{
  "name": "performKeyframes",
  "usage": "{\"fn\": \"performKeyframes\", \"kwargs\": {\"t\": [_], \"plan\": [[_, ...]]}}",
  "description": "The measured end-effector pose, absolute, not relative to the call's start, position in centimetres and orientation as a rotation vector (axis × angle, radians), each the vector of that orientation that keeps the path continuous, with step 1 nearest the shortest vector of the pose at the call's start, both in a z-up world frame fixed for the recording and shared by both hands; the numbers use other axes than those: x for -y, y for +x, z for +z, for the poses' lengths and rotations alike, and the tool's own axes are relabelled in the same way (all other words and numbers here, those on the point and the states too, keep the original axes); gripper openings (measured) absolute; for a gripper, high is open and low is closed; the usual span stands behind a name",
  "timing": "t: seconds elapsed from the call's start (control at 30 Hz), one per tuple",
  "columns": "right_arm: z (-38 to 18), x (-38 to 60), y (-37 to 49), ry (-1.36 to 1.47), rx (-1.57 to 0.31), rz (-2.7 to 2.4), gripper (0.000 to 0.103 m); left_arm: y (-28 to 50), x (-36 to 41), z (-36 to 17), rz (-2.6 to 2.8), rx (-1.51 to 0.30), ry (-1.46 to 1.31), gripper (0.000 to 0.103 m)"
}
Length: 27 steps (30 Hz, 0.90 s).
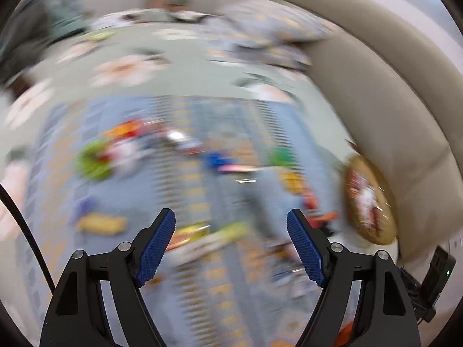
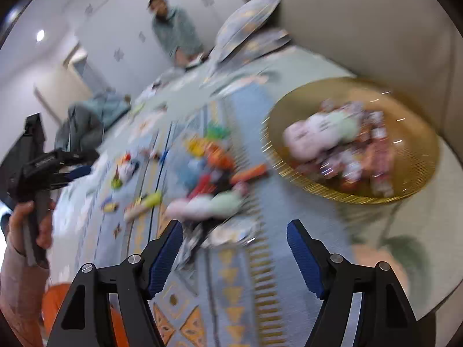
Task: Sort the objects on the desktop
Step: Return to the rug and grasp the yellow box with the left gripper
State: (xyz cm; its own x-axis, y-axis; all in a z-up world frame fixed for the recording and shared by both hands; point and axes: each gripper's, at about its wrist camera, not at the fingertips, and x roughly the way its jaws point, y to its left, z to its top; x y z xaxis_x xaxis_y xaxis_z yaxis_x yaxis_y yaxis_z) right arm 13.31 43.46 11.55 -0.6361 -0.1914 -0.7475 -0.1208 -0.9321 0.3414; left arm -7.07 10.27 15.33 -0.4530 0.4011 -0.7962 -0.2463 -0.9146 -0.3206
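Note:
Both views are motion-blurred. Many small colourful objects lie scattered on a blue patterned cloth; they also show in the right wrist view. A gold wire basket at the right holds pale packets and wrapped sweets; it also shows in the left wrist view. My left gripper is open and empty above the cloth. My right gripper is open and empty above the cloth, left of the basket. The left gripper also shows at the left of the right wrist view, held in a hand.
A beige sofa curves along the right with patterned cushions. A person sits at the far end. A heap of grey-green clothing lies at the far left. Something orange sits at the near left edge.

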Motion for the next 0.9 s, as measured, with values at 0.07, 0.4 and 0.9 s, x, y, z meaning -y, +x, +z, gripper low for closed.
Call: {"fn": "performKeyframes", "kwargs": {"t": [0.07,0.4,0.9], "plan": [[10.2,-40.0,12.3,1.385,0.475,-2.679,0.074,-6.4,-4.6,13.6,2.457,0.299,-1.405,0.079],[5.3,-27.8,9.2,1.444,0.004,-2.483,0.074,-5.9,2.0,4.9,2.561,0.356,-1.469,0.079],[0.6,-26.3,7.8,1.486,-0.029,-2.416,0.103,-12.9,-3.2,1.1,2.630,0.282,-1.449,0.096]]}}
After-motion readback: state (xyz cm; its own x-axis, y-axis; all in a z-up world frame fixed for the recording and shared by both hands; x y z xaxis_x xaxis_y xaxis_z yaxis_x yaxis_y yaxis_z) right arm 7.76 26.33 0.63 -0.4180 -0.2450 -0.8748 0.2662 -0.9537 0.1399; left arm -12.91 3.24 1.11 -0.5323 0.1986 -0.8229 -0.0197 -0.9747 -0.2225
